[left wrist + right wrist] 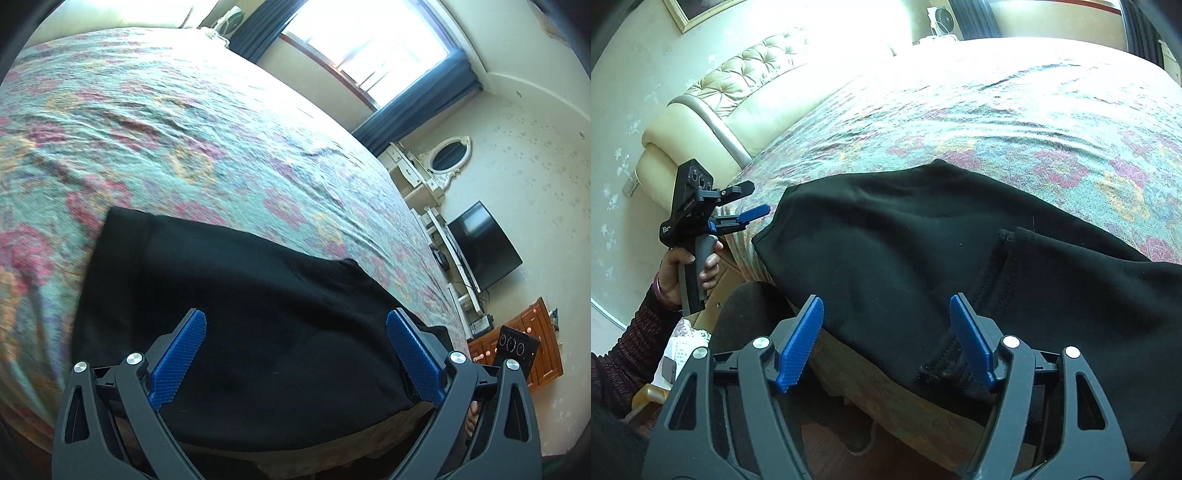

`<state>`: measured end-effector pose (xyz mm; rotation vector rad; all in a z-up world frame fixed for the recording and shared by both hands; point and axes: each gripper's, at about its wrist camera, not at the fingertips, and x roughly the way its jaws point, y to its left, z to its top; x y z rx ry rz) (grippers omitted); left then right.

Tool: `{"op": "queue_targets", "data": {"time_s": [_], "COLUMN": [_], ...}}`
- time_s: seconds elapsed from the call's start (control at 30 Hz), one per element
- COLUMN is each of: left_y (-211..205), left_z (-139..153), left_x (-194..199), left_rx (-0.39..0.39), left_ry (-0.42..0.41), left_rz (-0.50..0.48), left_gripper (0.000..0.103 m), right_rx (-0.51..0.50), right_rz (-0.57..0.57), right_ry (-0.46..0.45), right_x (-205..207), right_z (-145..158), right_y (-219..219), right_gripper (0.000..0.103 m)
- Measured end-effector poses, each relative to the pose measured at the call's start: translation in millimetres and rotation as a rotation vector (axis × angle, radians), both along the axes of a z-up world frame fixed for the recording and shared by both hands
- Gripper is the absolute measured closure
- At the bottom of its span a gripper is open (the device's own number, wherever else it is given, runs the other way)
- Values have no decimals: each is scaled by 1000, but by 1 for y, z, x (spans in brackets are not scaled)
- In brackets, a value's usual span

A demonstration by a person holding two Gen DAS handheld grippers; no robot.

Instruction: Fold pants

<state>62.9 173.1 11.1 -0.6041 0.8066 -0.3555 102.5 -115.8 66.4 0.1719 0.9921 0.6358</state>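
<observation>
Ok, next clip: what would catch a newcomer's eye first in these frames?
The black pants lie spread along the near edge of the floral bedspread, partly hanging over it. Both grippers are open: the right gripper sits over the pants, and the left gripper, in the right wrist view, is off their left end.

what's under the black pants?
The black pants lie on the floral bedspread, draped over the bed's near edge. Bedspread shows around them; anything beneath the fabric is covered. Both hand-held grippers, left and right, are open above them.
</observation>
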Motion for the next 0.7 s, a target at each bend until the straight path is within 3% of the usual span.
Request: {"op": "queue_targets", "data": {"time_s": [0.13, 0.23, 0.3, 0.4, 0.57, 0.63, 0.7], "left_y": [58, 87, 97, 96, 87, 85, 75], "left_z": [-10, -28, -40, -53, -62, -62, -61], "left_x": [3, 10, 16, 25, 43, 46, 47], "left_rx": [29, 17, -33, -90, -45, -76, -130], "left_ry": [60, 131, 167, 214, 224, 212, 199], "left_rz": [81, 86, 52, -10, -47, -61, -136], "left_gripper": [6, 6, 6, 6, 6, 6, 6], "right_rx": [24, 45, 50, 54, 71, 85, 99], "right_rz": [-16, -27, -31, -31, -31, -31, -32], "right_ry": [22, 48, 63, 79, 96, 103, 109], "right_x": [4, 4, 4, 2, 0, -2, -5], "right_z": [-3, -10, -15, -19, -22, -22, -23], "right_y": [-1, 0, 3, 6, 11, 12, 13], "right_gripper": [31, 31, 31, 31, 31, 31, 31]}}
